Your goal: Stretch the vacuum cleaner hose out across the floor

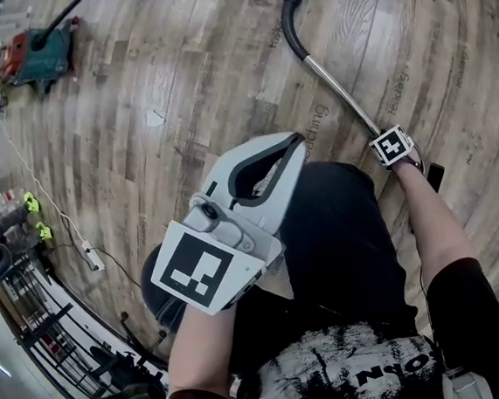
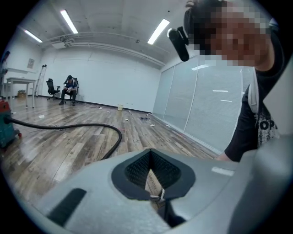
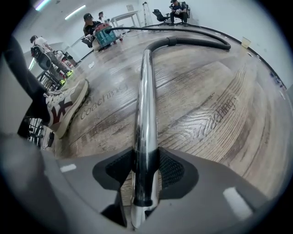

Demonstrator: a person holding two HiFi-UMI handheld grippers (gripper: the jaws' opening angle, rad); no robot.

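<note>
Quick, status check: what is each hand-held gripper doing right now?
Left hand-held gripper: closed, nothing between its jaws.
Right hand-held gripper: closed on the metal wand of the vacuum hose.

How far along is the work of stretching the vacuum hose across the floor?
Done: the right gripper is clamped on the metal wand. In hand: the wand, apparently ready for pulling; the left gripper is shut and empty. Left: the black hose bends sharply behind the wand on its way to the vacuum cleaner, so it is not stretched yet.

Head view looks steeply down from above; both gripper views face across the same wooden floor (image 1: 202, 67) and hose (image 3: 197, 41).
</note>
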